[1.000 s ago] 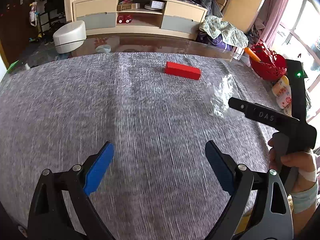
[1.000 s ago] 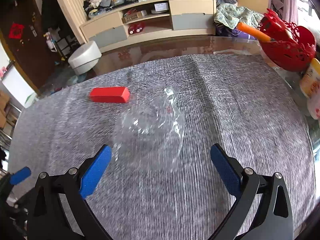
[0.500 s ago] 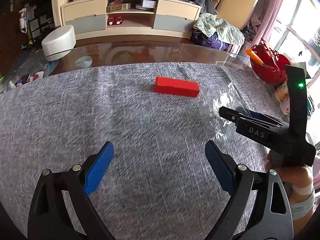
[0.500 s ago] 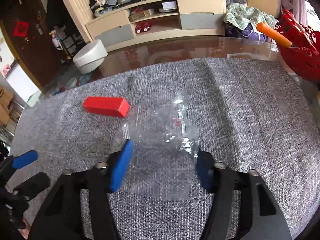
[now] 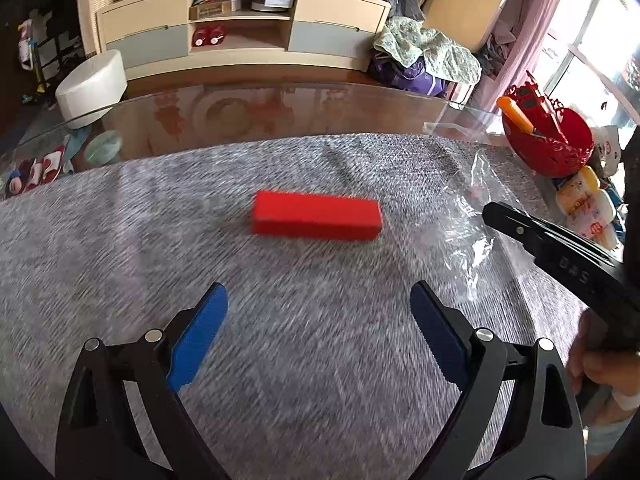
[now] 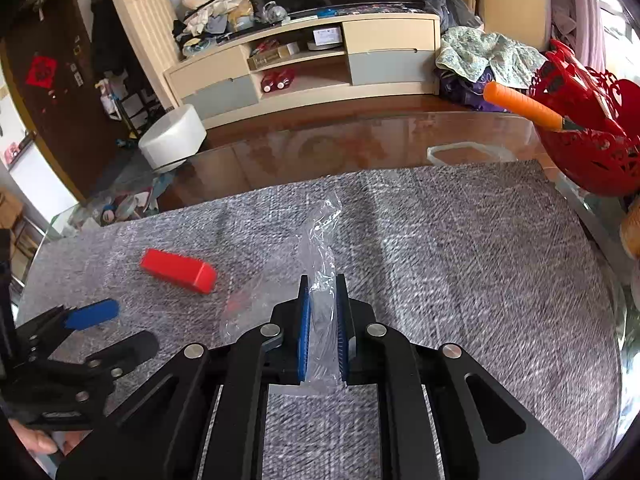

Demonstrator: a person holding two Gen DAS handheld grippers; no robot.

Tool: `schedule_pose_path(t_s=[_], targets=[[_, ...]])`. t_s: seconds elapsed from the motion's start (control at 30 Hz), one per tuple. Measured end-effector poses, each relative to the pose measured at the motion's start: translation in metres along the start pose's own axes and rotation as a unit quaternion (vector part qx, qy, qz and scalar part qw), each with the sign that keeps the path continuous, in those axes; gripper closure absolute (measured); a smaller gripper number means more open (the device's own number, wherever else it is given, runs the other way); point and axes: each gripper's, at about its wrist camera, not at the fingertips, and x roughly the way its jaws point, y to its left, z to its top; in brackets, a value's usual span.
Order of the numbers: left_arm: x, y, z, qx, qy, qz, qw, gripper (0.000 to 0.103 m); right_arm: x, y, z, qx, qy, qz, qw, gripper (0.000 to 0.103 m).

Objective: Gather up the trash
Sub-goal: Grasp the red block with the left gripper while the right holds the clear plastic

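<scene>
Nearest, the right gripper [image 6: 320,320] has just closed its blue pads on the clear plastic bag [image 6: 320,240], bunching it upright off the grey cloth [image 6: 460,280]. The left gripper [image 5: 320,328], jaws wide and empty, has drawn closer to the red block [image 5: 316,220] beyond, likely next.

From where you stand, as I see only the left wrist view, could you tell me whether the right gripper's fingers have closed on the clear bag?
Observer: Yes. The right gripper has just been closing, and its fingers pinch the clear bag between them.
Operator: Thank you. Is the whole bag gathered in?
Observer: No. A loose part spreads left of the fingers on the grey cloth, towards the red block.
</scene>
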Motion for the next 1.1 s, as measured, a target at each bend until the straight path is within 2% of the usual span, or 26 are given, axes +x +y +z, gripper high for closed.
schedule_pose_path(t_s=[0.3,0.37,0.47,0.53,0.57,0.6,0.63,0.73,0.77,0.83,0.87,1.0,1.1], targets=[[0.031,-0.009,0.026,0.017,-0.005,0.009,0.9998,0.016,0.008,-0.014,0.006,0.007,0.008,0.019,1.000,0.091],[0.033,-0.009,0.030,0.021,-0.009,0.015,0.9996,0.022,0.008,-0.014,0.004,0.008,0.008,0.021,1.000,0.091],[0.032,-0.008,0.034,0.026,-0.015,0.021,0.9993,0.039,0.008,-0.016,0.004,0.010,0.009,0.024,1.000,0.091],[0.031,-0.008,0.036,0.028,-0.015,0.023,0.9992,0.066,0.007,-0.015,0.004,0.010,0.011,0.027,1.000,0.091],[0.031,-0.008,0.036,0.029,-0.013,0.028,0.9991,0.073,0.006,-0.014,0.003,0.009,0.012,0.029,0.999,0.091],[0.031,-0.007,0.036,0.029,-0.010,0.029,0.9991,0.085,0.004,-0.012,0.002,0.009,0.014,0.031,0.999,0.090],[0.030,-0.006,0.035,0.029,-0.007,0.030,0.9991,0.089,0.003,-0.011,-0.001,0.009,0.016,0.033,0.999,0.091],[0.027,-0.003,0.034,0.024,0.002,0.027,0.9993,0.089,-0.002,-0.005,-0.007,0.004,0.019,0.035,0.999,0.091],[0.027,-0.001,0.035,0.017,0.005,0.023,0.9996,0.085,-0.004,-0.005,-0.008,0.005,0.018,0.035,0.999,0.090],[0.024,0.002,0.034,0.003,0.001,0.019,0.9998,0.047,-0.007,-0.006,-0.008,0.009,0.016,0.036,0.999,0.091],[0.023,0.001,0.035,0.004,-0.005,0.020,0.9998,0.038,-0.008,-0.007,-0.008,0.011,0.015,0.035,0.999,0.090],[0.027,-0.002,0.038,-0.001,-0.006,0.010,0.9999,0.038,-0.006,-0.013,-0.006,0.016,0.016,0.032,0.999,0.090],[0.037,-0.003,0.045,-0.007,-0.010,0.021,0.9997,0.039,-0.003,-0.017,-0.004,0.019,0.016,0.033,0.999,0.090]])
